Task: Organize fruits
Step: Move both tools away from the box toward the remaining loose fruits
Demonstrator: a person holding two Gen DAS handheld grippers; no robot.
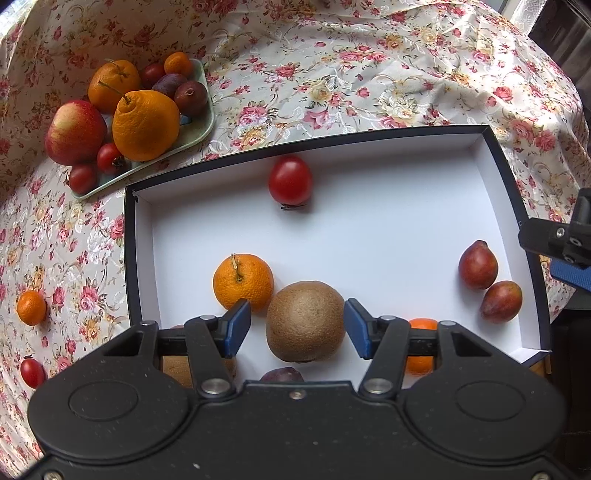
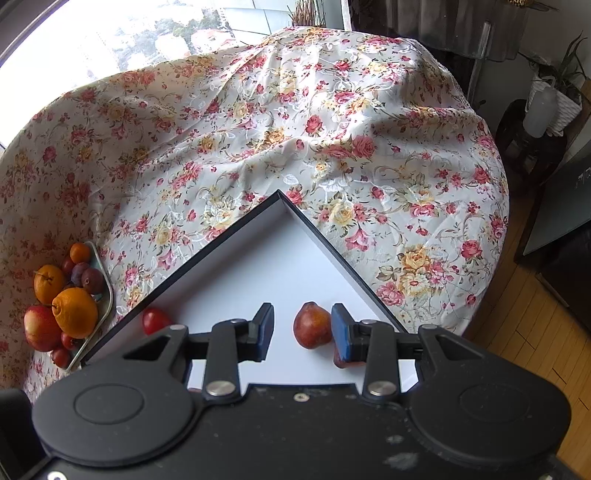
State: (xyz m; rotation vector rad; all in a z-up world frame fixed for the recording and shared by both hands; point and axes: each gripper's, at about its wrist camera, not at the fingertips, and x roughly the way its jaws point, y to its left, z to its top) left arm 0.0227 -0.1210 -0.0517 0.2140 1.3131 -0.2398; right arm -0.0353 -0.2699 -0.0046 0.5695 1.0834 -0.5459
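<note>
Kiwi (image 1: 306, 321) is sitting low in the middle of the left wrist pic, inside the white box (image 1: 406, 206), w/ the left gripper (image 1: 297, 326) hanging over it. Blue pads are standing on both sides of it: right pad (image 1: 356, 328) looks like it's touching or nearly, left pad (image 1: 236, 325) is apart w/ white floor showing between. So it's open around the kiwi, not squeezing. Can't tell if it's picking up or letting go.

To do this bit well, I think: keeping the kiwi in the middle of the pads, going slow, squeezing soft bc kiwi is squishy. Watching the orange (image 1: 243, 282) just left of it, so the left pad isn't bumping it.

Right gripper (image 2: 303, 330) is open too, over the box's right part. A red plum (image 2: 312, 325) is sitting between its pads, close to the right one; can't tell if touching.

Going farther: red tomato (image 1: 290, 180) by the far wall, then the green tray (image 1: 201, 125) at upper left, full of fruit.

Only the left view is showing the kiwi, the orange, plus a small orange (image 1: 31, 307) and small tomato (image 1: 32, 372) loose on the flowery cloth (image 1: 332, 74). Only the right view is showing the window (image 2: 110, 29), wood floor (image 2: 535, 332) and the box's far corner.
</note>
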